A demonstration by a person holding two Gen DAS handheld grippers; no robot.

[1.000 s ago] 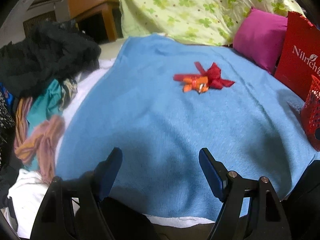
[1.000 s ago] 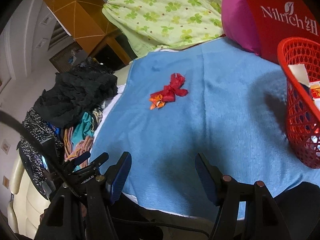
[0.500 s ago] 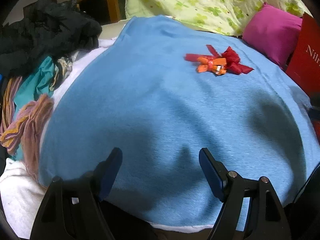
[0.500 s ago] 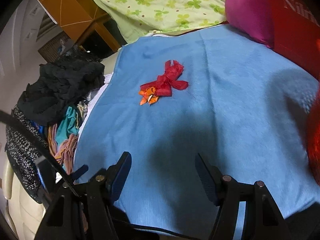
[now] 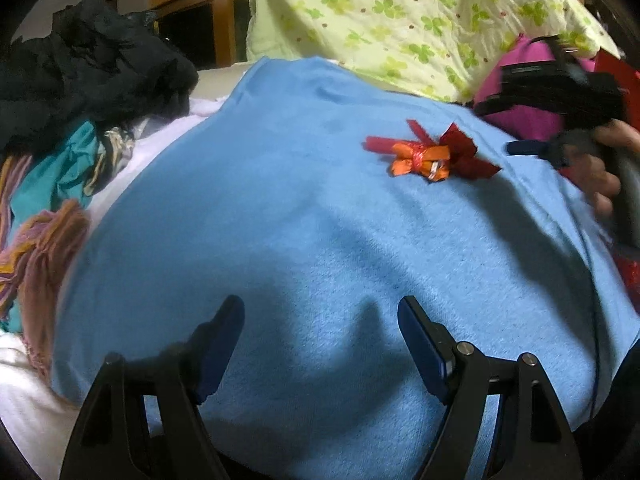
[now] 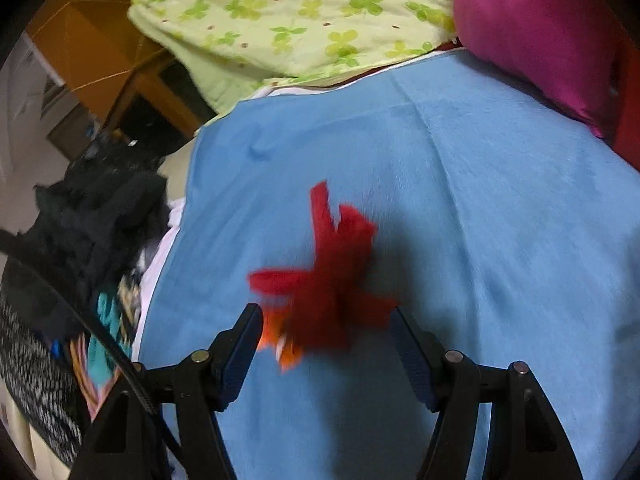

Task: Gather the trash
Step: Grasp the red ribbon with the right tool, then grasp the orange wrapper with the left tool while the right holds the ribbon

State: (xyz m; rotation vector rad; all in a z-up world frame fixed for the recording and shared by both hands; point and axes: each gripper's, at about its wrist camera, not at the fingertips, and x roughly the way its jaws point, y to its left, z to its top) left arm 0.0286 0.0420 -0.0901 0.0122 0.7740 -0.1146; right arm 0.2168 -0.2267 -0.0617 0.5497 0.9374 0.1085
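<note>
A bundle of red and orange wrapper scraps (image 5: 430, 154) lies on the blue blanket (image 5: 280, 220). In the right wrist view the scraps (image 6: 324, 276) sit blurred just ahead of and partly between my open right gripper (image 6: 326, 338) fingers. The right gripper (image 5: 536, 147) also shows in the left wrist view, hand-held, just right of the scraps. My left gripper (image 5: 320, 332) is open and empty, low over the near blanket, well short of the scraps.
A heap of dark and coloured clothes (image 5: 72, 92) lies left of the blanket. A green clover quilt (image 5: 400, 20) and a pink pillow (image 6: 536, 28) lie at the back. A wooden cabinet (image 6: 100, 60) stands behind.
My right gripper has moved forward to the scraps, which now lie at its fingertips. My left gripper has moved slightly forward. The red basket and red bag have left both views.
</note>
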